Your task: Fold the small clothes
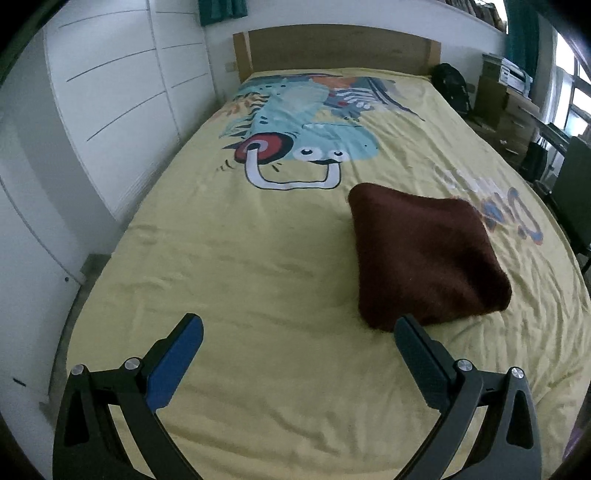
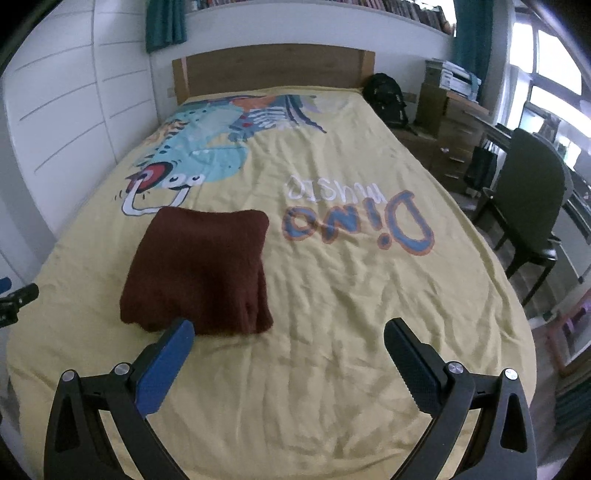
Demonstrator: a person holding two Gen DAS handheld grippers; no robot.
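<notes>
Dark reddish-brown fuzzy folded garment (image 2: 199, 269) on a pale yellow bedsheet (image 2: 332, 295) printed with a teal cartoon dinosaur (image 1: 310, 122) and blue-orange "Dino" lettering (image 2: 358, 225); teal curtains (image 2: 472, 33), white wardrobe (image 1: 110, 92).

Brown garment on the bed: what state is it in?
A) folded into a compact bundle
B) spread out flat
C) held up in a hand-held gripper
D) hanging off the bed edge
A: the garment lies as a squarish folded bundle on the bedspread, with both hand-held grippers open and empty.
</notes>
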